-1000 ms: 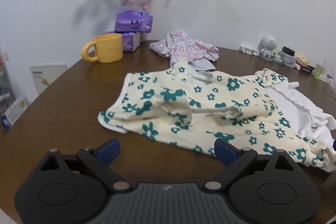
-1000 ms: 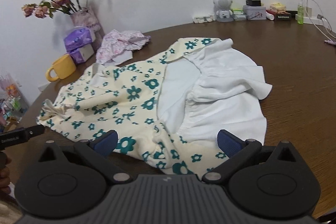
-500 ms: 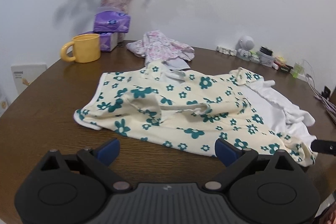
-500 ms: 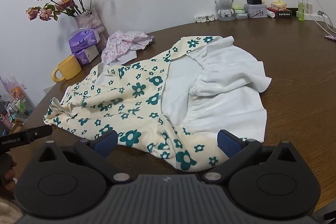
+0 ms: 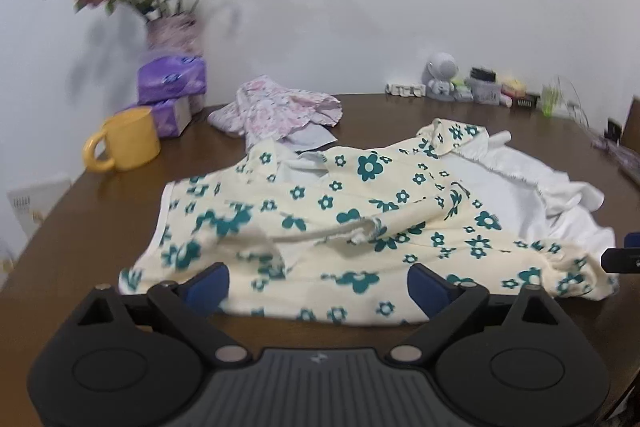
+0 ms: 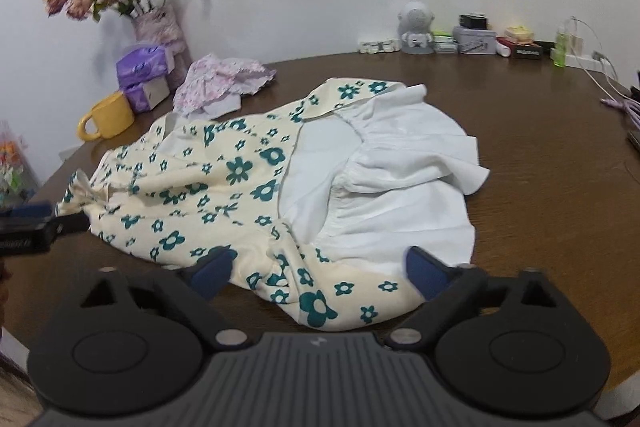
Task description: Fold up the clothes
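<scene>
Left wrist view: cream cotton garment with teal flower print (image 5: 360,219) lies rumpled on the round dark-brown wooden bench (image 5: 100,227), near edge just at the tool tips.
Left tool (image 5: 318,285): jaws spread but just now closing; cream hem lies between the blue pads (image 5: 208,283), not pressed as far as the view shows.
Behind: yellow ceramic mug (image 5: 128,141), purple tissue packs (image 5: 172,83), blurred vase of dried pink roses (image 5: 172,31), crumpled pink-print small garment (image 5: 276,107).

Right wrist view: same garment (image 6: 224,179), its white lining (image 6: 400,179) turned out and bunched on the right half.
Right tool (image 6: 316,273): jaws spread, just now closing; flowered hem corner sits between the pads, no pinch visible.
Other tool: the left one's tip shows at the left edge, just beside the garment's far corner.
Clutter: small white robot figure (image 6: 416,27) and boxes along the wall.

Progress: early. No clean fold visible; lining exposed, fabric creased. Pink garment untouched.
Left to do: grip near hem at both corners, flatten, fold, then the second piece.
</scene>
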